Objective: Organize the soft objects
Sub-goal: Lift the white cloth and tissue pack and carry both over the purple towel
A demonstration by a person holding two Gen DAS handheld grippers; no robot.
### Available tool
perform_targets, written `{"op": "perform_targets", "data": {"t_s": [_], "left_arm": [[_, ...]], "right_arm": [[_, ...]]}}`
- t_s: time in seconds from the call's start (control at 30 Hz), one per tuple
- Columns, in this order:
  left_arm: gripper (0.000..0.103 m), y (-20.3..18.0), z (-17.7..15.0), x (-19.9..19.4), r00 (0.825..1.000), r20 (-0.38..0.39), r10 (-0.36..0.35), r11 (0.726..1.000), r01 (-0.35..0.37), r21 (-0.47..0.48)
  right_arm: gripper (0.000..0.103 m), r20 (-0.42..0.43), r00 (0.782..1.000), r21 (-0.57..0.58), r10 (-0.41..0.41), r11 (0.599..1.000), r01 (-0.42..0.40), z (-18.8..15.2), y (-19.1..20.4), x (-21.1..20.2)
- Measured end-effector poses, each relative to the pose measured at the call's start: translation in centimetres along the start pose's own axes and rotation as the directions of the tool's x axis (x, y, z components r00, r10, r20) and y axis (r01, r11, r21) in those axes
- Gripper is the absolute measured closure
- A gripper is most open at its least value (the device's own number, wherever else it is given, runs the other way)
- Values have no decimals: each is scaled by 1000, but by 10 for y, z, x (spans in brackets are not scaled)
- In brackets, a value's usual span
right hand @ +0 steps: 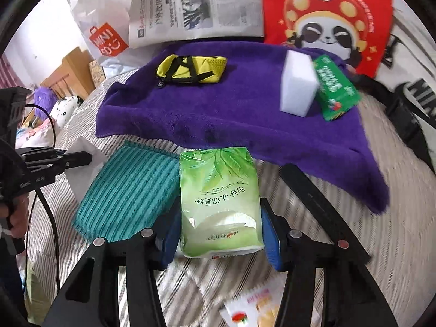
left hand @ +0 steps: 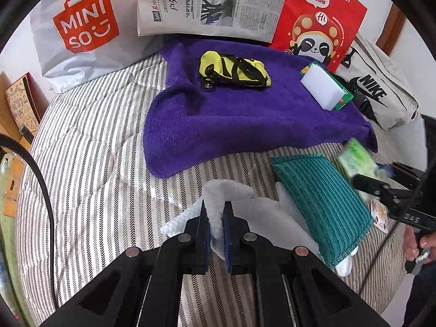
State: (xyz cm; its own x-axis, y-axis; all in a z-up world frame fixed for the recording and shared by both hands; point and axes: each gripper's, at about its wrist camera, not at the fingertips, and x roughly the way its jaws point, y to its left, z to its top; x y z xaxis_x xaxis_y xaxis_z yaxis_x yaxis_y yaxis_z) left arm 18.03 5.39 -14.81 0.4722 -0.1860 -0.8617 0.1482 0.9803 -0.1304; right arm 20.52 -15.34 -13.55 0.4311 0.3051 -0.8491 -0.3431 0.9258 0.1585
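Observation:
My left gripper [left hand: 216, 218] is shut on a fluffy white cloth [left hand: 261, 212] that lies on the striped bed, partly under a teal ribbed cloth [left hand: 324, 207]. My right gripper [right hand: 220, 218] is shut on a green tissue pack [right hand: 220, 199] and holds it above the bed, beside the teal cloth [right hand: 128, 193]; it shows blurred in the left wrist view [left hand: 357, 160]. A purple towel [left hand: 245, 120] lies ahead with a yellow pouch [left hand: 234, 70], a white sponge block [left hand: 321, 87] and a green packet [right hand: 335, 87] on it.
A Miniso bag [left hand: 81, 27], a newspaper [left hand: 209, 2], a red panda bag [left hand: 318, 19] and a Nike bag [left hand: 381, 90] stand along the back. A printed packet [right hand: 259, 310] lies near the bed's front. A black cable [left hand: 41, 179] runs on the left.

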Motion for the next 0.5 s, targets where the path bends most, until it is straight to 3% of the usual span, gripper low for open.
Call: {"op": "perform_targets", "data": {"t_s": [0.13,0.5], "left_arm": [[95,0,0,1,1000,-1,-7,1000,7,0],[95,2,12,-46,997,77,-12,1000,14,-28]], "right_arm": [[51,3,1000,51,-24,998,24,-10,-12,-18],[51,28,999,122,-38,992,34,-13,-24,-47]]}}
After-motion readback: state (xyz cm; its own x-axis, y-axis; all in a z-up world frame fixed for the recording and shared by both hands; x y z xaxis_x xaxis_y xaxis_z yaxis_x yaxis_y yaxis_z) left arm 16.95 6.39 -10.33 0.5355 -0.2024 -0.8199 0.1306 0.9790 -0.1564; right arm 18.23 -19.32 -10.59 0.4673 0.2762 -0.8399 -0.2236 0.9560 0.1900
